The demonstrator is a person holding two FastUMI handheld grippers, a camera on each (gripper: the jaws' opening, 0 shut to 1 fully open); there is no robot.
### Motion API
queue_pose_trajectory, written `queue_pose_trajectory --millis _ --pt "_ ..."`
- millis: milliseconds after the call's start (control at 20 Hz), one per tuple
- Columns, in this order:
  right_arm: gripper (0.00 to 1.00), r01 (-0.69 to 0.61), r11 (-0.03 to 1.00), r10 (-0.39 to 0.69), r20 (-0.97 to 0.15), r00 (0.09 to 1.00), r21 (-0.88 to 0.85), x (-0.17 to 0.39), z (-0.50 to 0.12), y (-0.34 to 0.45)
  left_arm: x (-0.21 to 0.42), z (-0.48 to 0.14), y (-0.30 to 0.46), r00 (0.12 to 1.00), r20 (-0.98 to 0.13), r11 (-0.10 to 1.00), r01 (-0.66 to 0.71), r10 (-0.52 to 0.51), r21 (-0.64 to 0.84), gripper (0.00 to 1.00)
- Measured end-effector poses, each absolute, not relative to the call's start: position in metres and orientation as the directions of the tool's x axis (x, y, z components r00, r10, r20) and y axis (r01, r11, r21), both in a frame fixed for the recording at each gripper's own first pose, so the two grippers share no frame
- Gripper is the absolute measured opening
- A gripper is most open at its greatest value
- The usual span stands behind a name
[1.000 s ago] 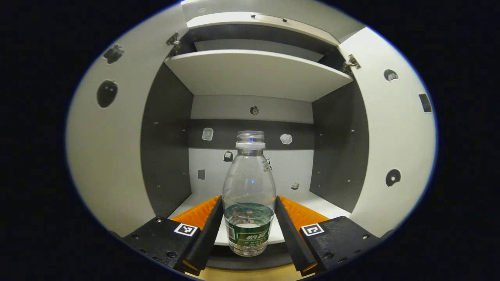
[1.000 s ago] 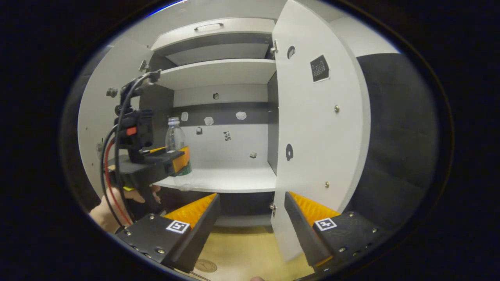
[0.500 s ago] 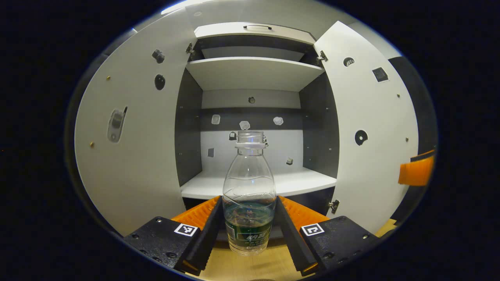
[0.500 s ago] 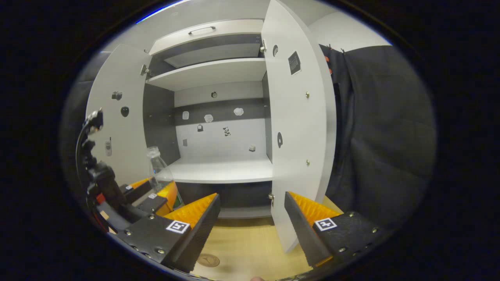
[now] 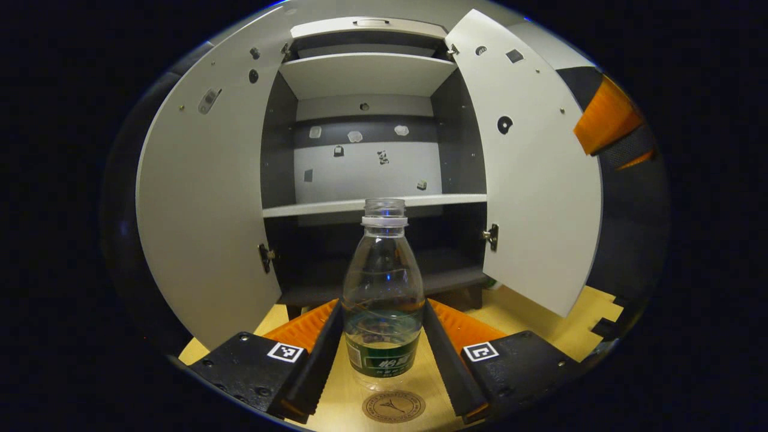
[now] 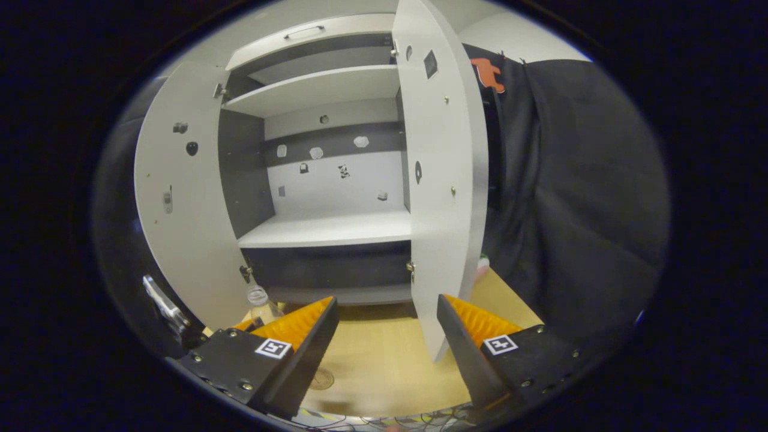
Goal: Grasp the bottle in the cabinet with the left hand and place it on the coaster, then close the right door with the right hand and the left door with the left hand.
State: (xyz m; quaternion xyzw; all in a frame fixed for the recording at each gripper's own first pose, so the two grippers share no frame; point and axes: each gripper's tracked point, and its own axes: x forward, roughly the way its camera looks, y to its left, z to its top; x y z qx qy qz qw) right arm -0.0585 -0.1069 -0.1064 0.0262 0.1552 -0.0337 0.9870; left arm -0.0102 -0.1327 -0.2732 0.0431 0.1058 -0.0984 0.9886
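The left hand-held gripper (image 5: 384, 354) is holding the bottle (image 5: 383, 300) upright, both fingers pressing on its lower body, neck pointing straight up. The coaster (image 5: 393, 406) is lying on the table (image 5: 540, 324) just below and slightly nearer than the bottle's base, so the coming move looks like a short lowering. The right hand-held gripper (image 6: 387, 336) is hanging open and empty, facing the right door (image 6: 441, 180).

Bottle (image 5: 384, 300), clamped in the left gripper (image 5: 384, 354), has been withdrawn from the cabinet (image 5: 366, 204) shelf and lowered in front of the cabinet. It now hangs just above the coaster (image 5: 393, 406) on the table (image 5: 540, 324). The right gripper (image 6: 387, 342) has also backed away from the cabinet.
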Motion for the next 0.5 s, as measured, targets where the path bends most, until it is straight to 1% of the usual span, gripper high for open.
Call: queue_pose_trajectory --millis 300,350,450,500 --pt "1.00 0.077 0.997 -0.064 -0.366 0.928 0.020 -0.068 -0.127 -0.114 -0.025 -0.327 -0.131 0.936 -0.309 0.983 0.181 -0.166 0.018 0.82" --pt "0.97 0.074 0.997 -0.062 -0.375 0.925 0.016 -0.070 -0.131 -0.114 -0.028 -0.334 -0.130 0.934 -0.318 0.984 0.175 -0.162 0.013 0.82" --pt "0.98 0.069 0.998 -0.059 -0.388 0.920 0.012 -0.071 -0.137 -0.114 -0.033 -0.346 -0.128 0.926 -0.343 0.986 0.169 -0.155 0.010 0.82" --pt "1.00 0.066 0.998 -0.056 -0.395 0.917 0.012 -0.071 -0.139 -0.114 -0.035 -0.350 -0.127 0.926 -0.344 0.986 0.168 -0.153 0.012 0.82"
